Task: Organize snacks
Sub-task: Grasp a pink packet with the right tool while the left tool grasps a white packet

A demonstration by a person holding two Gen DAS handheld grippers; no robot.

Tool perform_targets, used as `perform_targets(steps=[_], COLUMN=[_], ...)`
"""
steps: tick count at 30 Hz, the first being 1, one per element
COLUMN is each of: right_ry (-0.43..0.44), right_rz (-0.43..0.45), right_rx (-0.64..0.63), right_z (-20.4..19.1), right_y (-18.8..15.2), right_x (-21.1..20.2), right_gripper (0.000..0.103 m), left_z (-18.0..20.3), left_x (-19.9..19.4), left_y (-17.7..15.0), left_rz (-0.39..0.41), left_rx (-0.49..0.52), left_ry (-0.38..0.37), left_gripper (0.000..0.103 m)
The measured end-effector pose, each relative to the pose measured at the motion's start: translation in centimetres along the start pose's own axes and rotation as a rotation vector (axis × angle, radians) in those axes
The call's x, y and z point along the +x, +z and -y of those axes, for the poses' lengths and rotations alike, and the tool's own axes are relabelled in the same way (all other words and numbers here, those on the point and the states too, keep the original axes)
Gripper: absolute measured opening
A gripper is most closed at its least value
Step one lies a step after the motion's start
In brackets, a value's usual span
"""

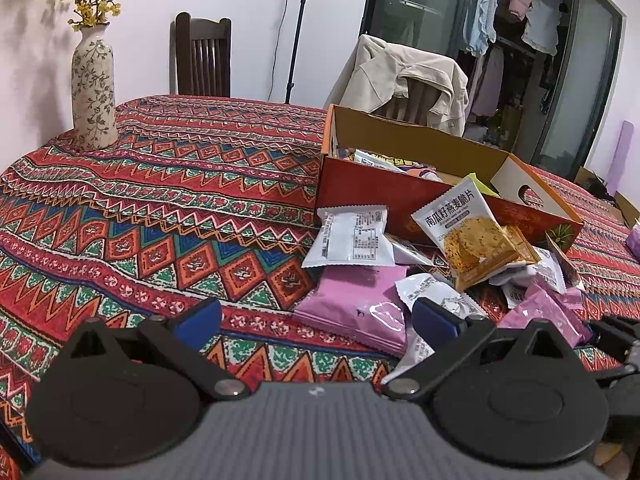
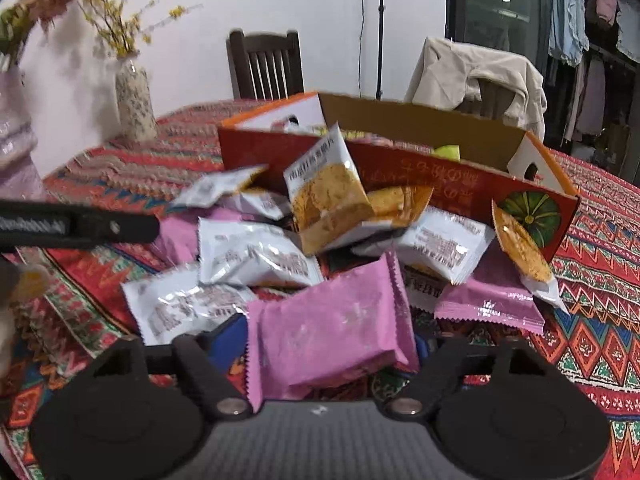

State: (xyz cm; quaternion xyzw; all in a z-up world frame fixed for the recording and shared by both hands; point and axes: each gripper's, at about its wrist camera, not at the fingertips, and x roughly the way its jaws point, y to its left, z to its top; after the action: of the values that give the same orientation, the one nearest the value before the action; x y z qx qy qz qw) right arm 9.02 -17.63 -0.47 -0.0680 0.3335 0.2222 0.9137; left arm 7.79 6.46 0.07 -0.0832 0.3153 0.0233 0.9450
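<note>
Pink and crinkled, a snack packet [image 2: 332,328] fills the foreground of the right wrist view, sitting between the blue pads of the right hand-held gripper [image 2: 330,344]. Both pads look to be touching its edges, so I judge the packet grasped, though motion blur makes the contact hard to confirm.

Over on the other side, the left hand-held gripper [image 1: 316,320] is released, its jaws spread wide with only the cloth and the edge of another pink packet [image 1: 352,308] between them, nothing pinched.

By my reading the task is at an early-to-middle stage. Some packets already lie inside the orange cardboard box [image 1: 404,196], but a loose heap [image 2: 280,248] of white, pink and orange packets rests on the desk against the box's near wall. One orange oat-crisp packet [image 1: 468,232] leans upright against that wall. Most of the sorting appears left to do.

A red, green and blue zigzag-patterned tablecloth [image 1: 160,200] covers the desk. A floral ceramic vase [image 1: 93,88] with yellow blossom stems stands near the far corner by a white wall. Behind the desk are a dark wooden chair [image 1: 203,56] and a second chair draped with a beige jacket [image 1: 404,76]. Beyond glass doors, clothes [image 1: 536,16] hang on a rail.
</note>
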Motion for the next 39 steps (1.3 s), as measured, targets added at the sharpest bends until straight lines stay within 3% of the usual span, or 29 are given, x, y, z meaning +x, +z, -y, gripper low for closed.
perform_targets(steps=[2, 8, 14, 21, 36, 39], right_ry=[-0.011, 0.018, 0.041, -0.013, 0.001, 0.004], right_rz=[0.033, 0.089, 0.156, 0.223, 0.187, 0.192], right_rx=[0.007, 0.051, 0.074, 0.017, -0.007, -0.007], right_z=[0.2, 1.3, 2.2, 2.6, 2.5, 2.5], right_y=[0.1, 0.1, -0.1, 0.1, -1.5, -1.5], right_x=[-0.7, -2.5, -4.6, -6.6, -5.5, -5.5], right_gripper=[0.048, 0.031, 0.02, 0.018, 0.019, 0.019], left_z=[0.2, 1.3, 2.7, 4.5, 6.9, 7.4], left_x=[-0.1, -0.4, -0.6, -0.4, 1.1, 1.4], left_y=[0.0, -0.4, -0.7, -1.3, -2.5, -2.7], left_rz=[0.0, -0.004, -0.016, -0.037, -0.085, -0.091], left_rx=[0.002, 0.019, 0.045, 0.077, 0.14, 0.156], left_ry=[-0.001, -0.007, -0.018, -0.034, -0.029, -0.028], left_gripper=[0.103, 0.103, 0.103, 0.103, 0.103, 0.097])
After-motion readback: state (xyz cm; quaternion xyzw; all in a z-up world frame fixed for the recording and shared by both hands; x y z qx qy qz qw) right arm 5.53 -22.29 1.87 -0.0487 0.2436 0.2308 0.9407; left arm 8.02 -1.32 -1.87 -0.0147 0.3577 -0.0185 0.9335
